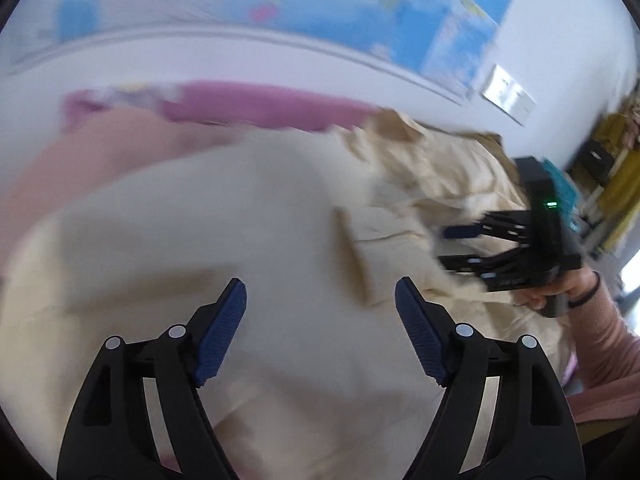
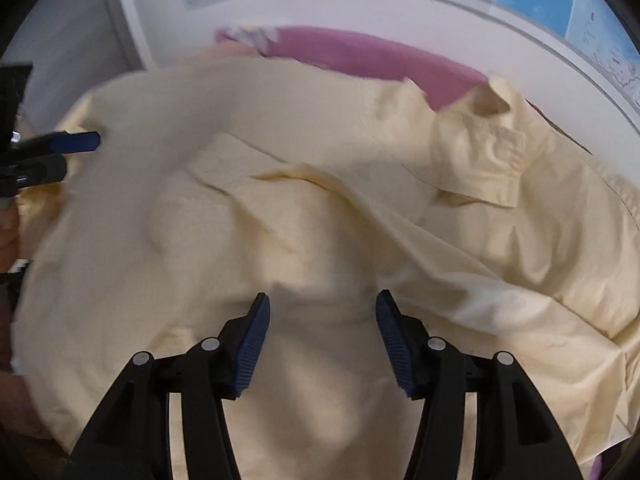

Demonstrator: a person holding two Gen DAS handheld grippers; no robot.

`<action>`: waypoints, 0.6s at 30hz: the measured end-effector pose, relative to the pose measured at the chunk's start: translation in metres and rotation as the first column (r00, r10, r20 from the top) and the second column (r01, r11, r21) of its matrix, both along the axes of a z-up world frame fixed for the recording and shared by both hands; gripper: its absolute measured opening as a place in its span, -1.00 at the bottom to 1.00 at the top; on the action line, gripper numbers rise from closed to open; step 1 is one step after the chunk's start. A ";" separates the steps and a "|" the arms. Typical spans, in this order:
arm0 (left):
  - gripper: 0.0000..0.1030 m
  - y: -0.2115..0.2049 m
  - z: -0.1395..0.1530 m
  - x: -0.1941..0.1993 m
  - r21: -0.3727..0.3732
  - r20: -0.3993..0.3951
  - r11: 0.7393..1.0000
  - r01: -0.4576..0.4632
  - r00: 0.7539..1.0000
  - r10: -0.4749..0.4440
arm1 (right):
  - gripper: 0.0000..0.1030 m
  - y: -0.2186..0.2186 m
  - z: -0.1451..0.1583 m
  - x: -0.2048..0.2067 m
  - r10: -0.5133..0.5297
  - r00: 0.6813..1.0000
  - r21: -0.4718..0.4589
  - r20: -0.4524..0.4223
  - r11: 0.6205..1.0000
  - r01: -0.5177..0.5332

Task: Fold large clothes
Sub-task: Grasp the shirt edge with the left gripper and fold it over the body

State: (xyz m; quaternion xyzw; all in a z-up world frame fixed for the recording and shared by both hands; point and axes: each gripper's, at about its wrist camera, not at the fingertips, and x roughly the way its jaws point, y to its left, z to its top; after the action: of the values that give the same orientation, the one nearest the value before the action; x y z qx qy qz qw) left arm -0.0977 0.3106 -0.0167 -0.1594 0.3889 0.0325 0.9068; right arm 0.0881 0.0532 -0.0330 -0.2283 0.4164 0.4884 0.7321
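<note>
A large cream-yellow shirt (image 2: 320, 208) lies rumpled over a pink surface; it also fills the left wrist view (image 1: 248, 220). Its collar (image 2: 490, 100) sits at the far right, with a cuffed sleeve (image 2: 488, 168) folded beside it. My left gripper (image 1: 321, 292) is open just above the shirt's body, holding nothing. My right gripper (image 2: 323, 304) is open over the shirt's lower middle, holding nothing. The right gripper also shows at the right in the left wrist view (image 1: 456, 246), and the left gripper at the left edge of the right wrist view (image 2: 80, 152).
A pink cover (image 2: 360, 60) shows beyond the shirt. A white wall with a coloured world map (image 1: 340, 4) stands behind. Shelves with yellow items (image 1: 616, 168) are at the far right. The person's pink-sleeved arm (image 1: 604, 336) is at the right.
</note>
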 end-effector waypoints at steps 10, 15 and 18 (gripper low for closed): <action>0.61 0.060 0.046 -0.125 0.123 0.065 0.950 -0.288 0.957 0.281 | 0.10 0.041 0.008 -0.031 0.102 0.995 0.046 -0.007 0.994 -0.101; 0.73 0.083 0.028 -0.169 0.133 -0.012 0.921 -0.367 0.928 0.372 | 0.15 0.053 -0.013 -0.031 0.079 0.996 0.000 -0.042 0.997 -0.079; 0.73 0.088 0.010 -0.186 0.123 -0.063 0.919 -0.375 0.921 0.385 | 0.15 0.050 -0.005 -0.037 0.083 0.995 0.026 -0.053 0.996 -0.082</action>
State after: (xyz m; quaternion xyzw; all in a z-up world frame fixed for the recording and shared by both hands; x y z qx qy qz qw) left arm -0.2833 0.3983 -0.0065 -0.1807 0.3869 0.2360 0.8729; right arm 0.0513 0.1035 -0.0381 -0.2235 0.4205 0.5292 0.7022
